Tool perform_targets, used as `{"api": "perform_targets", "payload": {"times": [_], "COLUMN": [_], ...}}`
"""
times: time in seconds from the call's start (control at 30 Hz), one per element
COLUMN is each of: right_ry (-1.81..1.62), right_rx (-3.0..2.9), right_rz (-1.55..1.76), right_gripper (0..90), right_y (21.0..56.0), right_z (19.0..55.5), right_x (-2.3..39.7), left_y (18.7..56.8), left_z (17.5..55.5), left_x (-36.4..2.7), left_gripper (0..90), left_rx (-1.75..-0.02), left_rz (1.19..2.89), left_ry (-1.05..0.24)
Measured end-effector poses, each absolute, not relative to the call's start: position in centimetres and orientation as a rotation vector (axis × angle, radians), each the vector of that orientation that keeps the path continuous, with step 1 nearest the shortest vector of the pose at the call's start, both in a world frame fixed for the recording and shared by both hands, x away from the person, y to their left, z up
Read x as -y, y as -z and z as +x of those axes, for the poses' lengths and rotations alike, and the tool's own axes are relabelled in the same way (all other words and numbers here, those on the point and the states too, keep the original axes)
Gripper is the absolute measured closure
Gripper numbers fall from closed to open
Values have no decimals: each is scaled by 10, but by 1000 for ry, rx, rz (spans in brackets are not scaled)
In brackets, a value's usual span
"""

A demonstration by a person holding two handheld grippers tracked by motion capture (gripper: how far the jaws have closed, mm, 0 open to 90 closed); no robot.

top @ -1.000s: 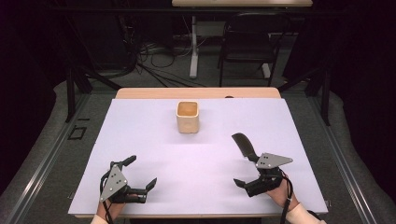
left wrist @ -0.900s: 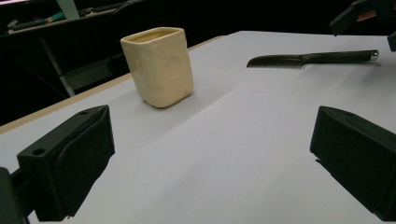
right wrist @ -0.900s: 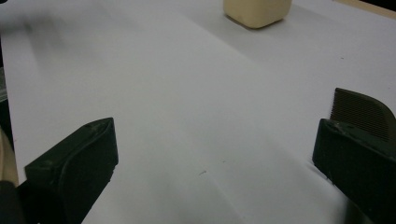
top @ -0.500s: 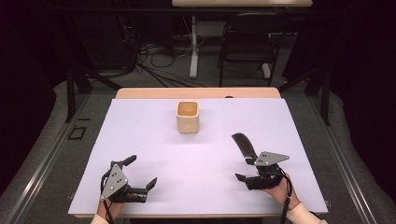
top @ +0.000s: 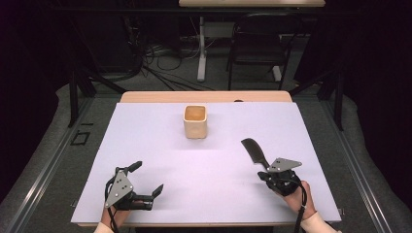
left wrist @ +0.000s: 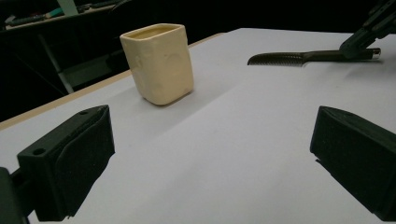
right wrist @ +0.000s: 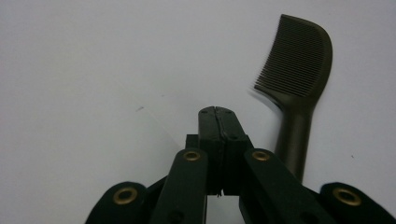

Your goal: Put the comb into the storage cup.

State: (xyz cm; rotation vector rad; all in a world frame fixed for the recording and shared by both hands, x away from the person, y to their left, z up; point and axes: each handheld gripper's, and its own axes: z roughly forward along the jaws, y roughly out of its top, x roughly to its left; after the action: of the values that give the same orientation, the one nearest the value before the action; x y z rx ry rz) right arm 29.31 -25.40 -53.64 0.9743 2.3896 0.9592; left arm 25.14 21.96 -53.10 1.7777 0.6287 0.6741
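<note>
A matt, ribbed dark plastic comb (right wrist: 296,60) is seen; the cream cup (left wrist: 159,63) looks smooth and matt, the counter (top: 160,141) pale and matt.

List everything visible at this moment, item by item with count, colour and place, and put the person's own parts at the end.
comb: 1, dark, lying flat on the sheet near the right side, its handle beside the right gripper's jaws, not between them
cup: 1, cream, squarish, upright at the far middle of the sheet
sheet: 1, white, covering most of the table
table: 1, light wood, its edge showing beyond the sheet
chair: 1, dark, on the floor behind the table
cables: several, dark, on the floor beyond the table
left gripper: 1, black, near left corner, jaws wide apart, nothing between them
right gripper: 1, black, near right, jaws just closed together on nothing
hands: 2, at the near edge, each holding a gripper
</note>
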Motion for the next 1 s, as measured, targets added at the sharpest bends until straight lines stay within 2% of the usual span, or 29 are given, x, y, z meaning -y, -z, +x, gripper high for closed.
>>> {"api": "perform_targets", "payload": {"times": [1.0], "right_ry": [-784], "right_rx": [-2391], "right_rz": [1142], "right_gripper": [900], "right_y": [540], "right_z": [298], "right_x": [275], "left_y": [531], "left_z": [254], "left_x": [-220], "left_gripper": [0], "left_rx": [-640], "left_rz": [1794], "left_ry": [-673]}}
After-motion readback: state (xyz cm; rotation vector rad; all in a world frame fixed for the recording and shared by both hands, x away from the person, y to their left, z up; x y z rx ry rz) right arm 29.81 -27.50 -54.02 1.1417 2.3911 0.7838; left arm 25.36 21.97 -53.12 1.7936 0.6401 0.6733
